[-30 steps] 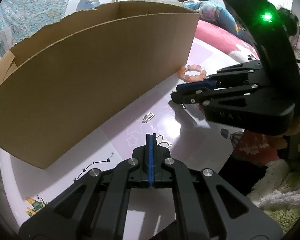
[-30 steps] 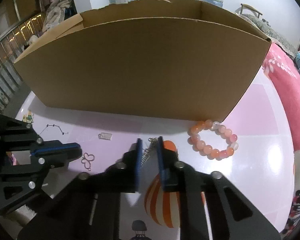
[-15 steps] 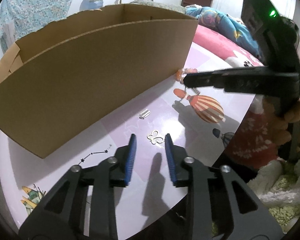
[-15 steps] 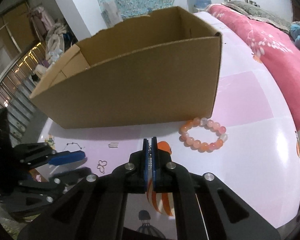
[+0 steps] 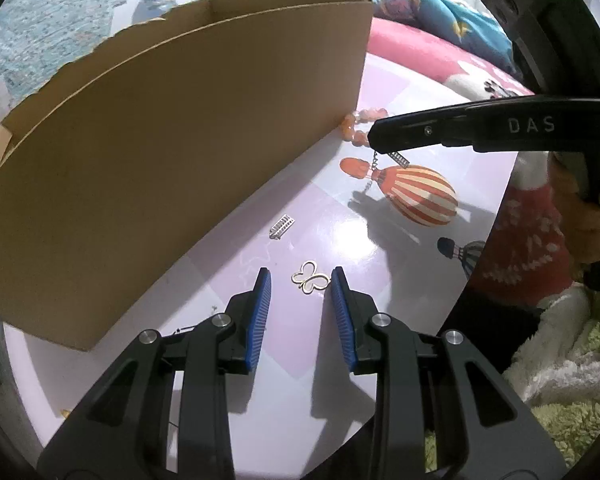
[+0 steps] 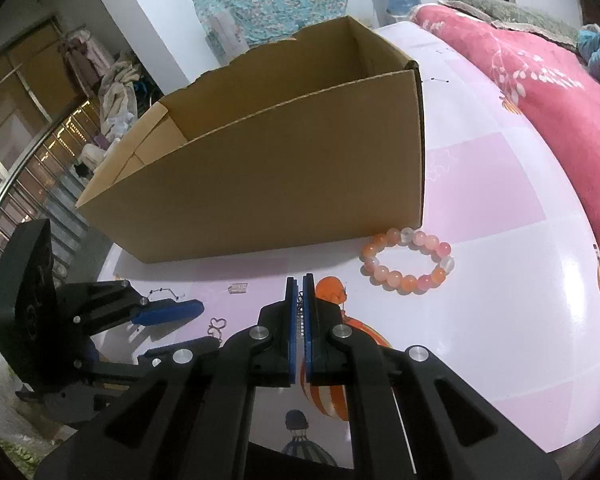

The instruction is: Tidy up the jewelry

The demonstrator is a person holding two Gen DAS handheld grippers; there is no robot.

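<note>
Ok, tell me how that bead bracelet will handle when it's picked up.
The bead bracelet is round beads in a loop, so it will probably sag floppy from one grip point. Glossy beads may slip between tongs. Pushed on the shiny table, it likely slides easily.

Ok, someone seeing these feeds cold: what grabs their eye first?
Probably the big open cardboard box filling the back of the table, with the pink-orange bead bracelet lying at its near right corner. Next, the right tool pinching a small silver chain that dangles above the table, while the open left tool straddles a gold butterfly charm.
</note>
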